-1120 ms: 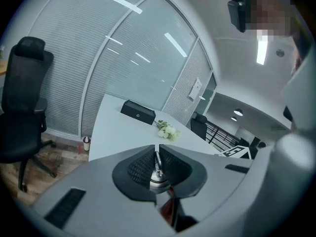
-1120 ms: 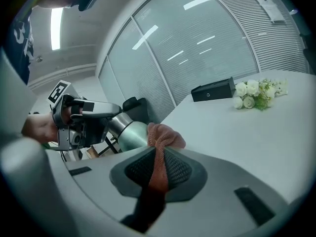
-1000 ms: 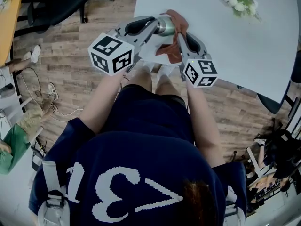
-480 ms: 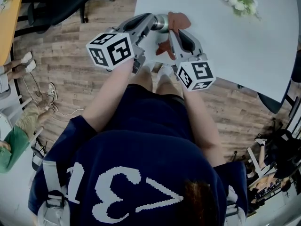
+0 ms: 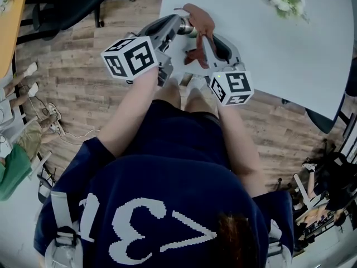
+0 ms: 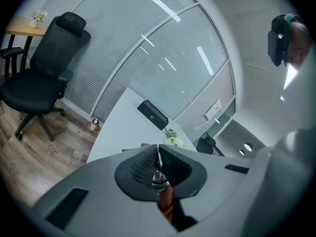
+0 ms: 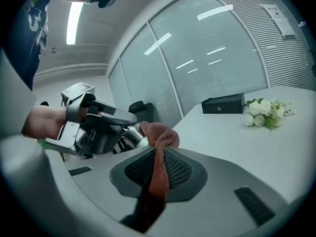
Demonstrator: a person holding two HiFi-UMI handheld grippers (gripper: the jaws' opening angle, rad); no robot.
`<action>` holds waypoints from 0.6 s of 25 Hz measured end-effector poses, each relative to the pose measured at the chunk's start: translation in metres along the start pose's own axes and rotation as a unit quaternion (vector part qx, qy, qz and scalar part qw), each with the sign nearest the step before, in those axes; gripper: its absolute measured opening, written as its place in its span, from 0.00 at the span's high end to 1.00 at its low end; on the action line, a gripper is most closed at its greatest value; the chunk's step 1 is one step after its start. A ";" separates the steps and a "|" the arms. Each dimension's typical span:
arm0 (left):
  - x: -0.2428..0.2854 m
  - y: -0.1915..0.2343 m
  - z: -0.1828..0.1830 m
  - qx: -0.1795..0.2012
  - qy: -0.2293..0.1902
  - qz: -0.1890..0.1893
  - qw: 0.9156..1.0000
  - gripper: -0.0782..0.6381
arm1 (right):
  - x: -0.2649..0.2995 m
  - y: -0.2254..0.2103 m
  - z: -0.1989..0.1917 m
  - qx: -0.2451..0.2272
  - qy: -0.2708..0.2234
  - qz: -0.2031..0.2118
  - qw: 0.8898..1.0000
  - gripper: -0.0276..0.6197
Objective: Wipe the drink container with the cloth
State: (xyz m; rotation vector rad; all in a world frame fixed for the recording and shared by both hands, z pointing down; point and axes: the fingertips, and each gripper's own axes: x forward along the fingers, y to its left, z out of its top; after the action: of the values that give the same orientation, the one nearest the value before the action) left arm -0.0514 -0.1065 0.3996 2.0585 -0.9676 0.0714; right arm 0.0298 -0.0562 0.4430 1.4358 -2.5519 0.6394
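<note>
Above the white table's point(image 5: 262, 54) near edge, my left gripper point(image 5: 183, 24) is shut on a shiny metal drink container point(image 5: 188, 30). In the left gripper view only a thin metal part point(image 6: 158, 177) shows, pinched between the almost closed jaws. My right gripper point(image 5: 207, 37) is shut on a reddish-brown cloth point(image 5: 201, 21). The cloth drapes over the container's far end, and a tail hangs below. The right gripper view shows the cloth point(image 7: 159, 135) bunched against the container point(image 7: 131, 135), with a strip running back between the jaws.
A bunch of white flowers point(image 5: 288, 2) lies at the table's far right, with a black box point(image 7: 223, 103) beyond it. A black office chair point(image 5: 72, 4) stands on the wooden floor to the left. Other people's legs point(image 5: 22, 144) are at the far left.
The cloth has slid from the container's right side up and over its far end. The left gripper has rolled, and the right gripper has shifted slightly with the cloth.
</note>
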 end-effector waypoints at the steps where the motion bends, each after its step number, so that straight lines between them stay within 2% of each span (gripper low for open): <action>1: -0.001 0.000 0.000 -0.001 -0.001 0.001 1.000 0.86 | -0.001 -0.011 -0.010 0.004 0.014 -0.015 1.000 0.87; 4: 0.000 0.001 -0.001 -0.002 0.000 0.002 1.000 0.86 | -0.004 -0.039 -0.045 0.011 0.066 -0.051 0.996 0.87; 6: 0.002 0.001 -0.001 -0.004 0.001 0.000 1.000 0.86 | -0.005 -0.044 -0.055 0.011 0.082 -0.055 0.995 0.87; 11: 0.004 0.002 0.001 -0.004 0.003 0.001 1.000 0.86 | 0.000 -0.010 -0.028 -0.021 0.056 -0.014 0.998 0.87; 15: 0.004 0.004 0.002 -0.007 0.004 0.002 1.000 0.86 | -0.001 0.028 0.005 -0.051 0.014 0.040 0.998 0.87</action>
State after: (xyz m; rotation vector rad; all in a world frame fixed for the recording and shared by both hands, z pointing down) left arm -0.0519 -0.1119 0.4020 2.0412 -0.9654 0.0754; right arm 0.0076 -0.0449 0.4297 1.2891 -2.5906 0.5277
